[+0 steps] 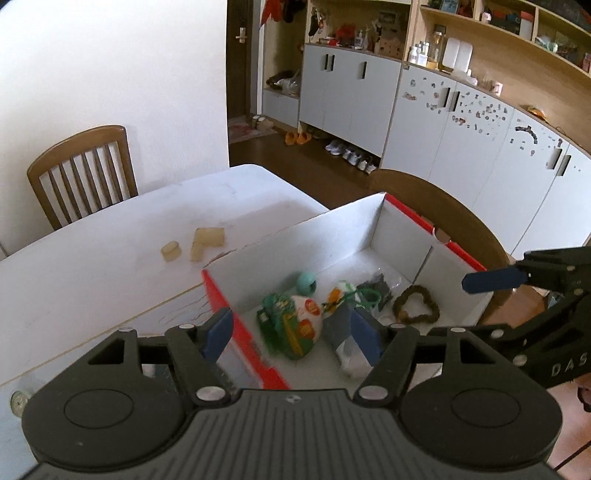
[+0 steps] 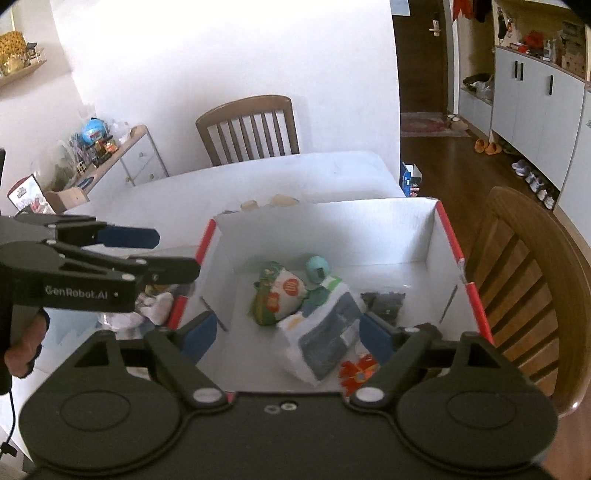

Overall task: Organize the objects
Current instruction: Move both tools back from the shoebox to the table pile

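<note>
Now | both grippers' fingers released | grey packet (image 2: 325,332) between right gripper (image 2: 286,336) fingers, ungripped

A lived-in home, dining area opening onto an entry hall. White dining table (image 2: 295,173) with wooden slat-back chairs (image 2: 248,127) against a plain white wall. Far right, a dark front door (image 1: 242,55) with a doormat (image 1: 245,129) on wood flooring. Slippers (image 1: 297,138) and sneakers (image 1: 351,153) line up under grey-white cabinets (image 1: 349,98). Open shelves (image 1: 498,33) above hold bottles, boxes and knick-knacks. Far left, a low sideboard (image 2: 129,158) carries toys and a small globe (image 2: 94,129).
</note>
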A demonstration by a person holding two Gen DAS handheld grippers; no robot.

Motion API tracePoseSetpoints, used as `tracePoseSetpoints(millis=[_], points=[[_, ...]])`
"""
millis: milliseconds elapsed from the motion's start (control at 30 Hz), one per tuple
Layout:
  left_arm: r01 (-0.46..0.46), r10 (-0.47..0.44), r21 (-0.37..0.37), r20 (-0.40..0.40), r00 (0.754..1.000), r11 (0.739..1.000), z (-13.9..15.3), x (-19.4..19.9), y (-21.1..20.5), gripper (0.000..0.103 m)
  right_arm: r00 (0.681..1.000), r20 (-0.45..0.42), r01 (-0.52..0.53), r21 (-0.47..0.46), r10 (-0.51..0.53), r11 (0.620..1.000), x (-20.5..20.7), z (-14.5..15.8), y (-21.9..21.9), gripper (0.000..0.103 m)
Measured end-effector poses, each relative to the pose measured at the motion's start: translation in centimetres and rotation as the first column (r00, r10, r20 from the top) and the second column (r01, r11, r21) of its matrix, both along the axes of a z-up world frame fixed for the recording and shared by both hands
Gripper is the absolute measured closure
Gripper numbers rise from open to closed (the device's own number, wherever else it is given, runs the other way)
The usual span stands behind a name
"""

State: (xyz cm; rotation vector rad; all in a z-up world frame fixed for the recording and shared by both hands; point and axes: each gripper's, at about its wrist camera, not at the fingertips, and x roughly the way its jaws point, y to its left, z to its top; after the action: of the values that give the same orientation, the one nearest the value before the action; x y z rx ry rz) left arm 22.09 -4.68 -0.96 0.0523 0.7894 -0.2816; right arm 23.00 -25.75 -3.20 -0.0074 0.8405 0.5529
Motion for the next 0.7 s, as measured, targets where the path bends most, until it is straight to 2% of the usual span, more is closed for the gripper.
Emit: tracePoseSetpoints(millis=[200,267,433,700], points=[[-0.025,0.025,-0.022,0.011,1.0,0.999,0.2,-2.3,3.8,0.033,1.0,0.017,0.004,0.017,-0.004,1.0,-1.9,0.7,3.0,0.012],[-0.039,0.04,-0.034,0.014,0.999,0.999,0.3,-3.0,5.2,0.025,1.0,0.017,0.004,0.023,-0.004,1.0,-2.4,0.7,4.1,0.008],[-0.09,0.091,-0.041,0.029,0.995,0.995,0.4,-4.8,9.3,0.02,1.0,0.014,-0.01,0.031,0.01,0.999,-3.8,0.5,7.1,0.004],[-0.146,0.148,-0.062,0.033,0.988,0.987,-0.1,-6.9,15.9,0.016,0.998,-0.009,-0.059,0.019,0.059,0.998,-5.7,-0.4,12.2,0.004]])
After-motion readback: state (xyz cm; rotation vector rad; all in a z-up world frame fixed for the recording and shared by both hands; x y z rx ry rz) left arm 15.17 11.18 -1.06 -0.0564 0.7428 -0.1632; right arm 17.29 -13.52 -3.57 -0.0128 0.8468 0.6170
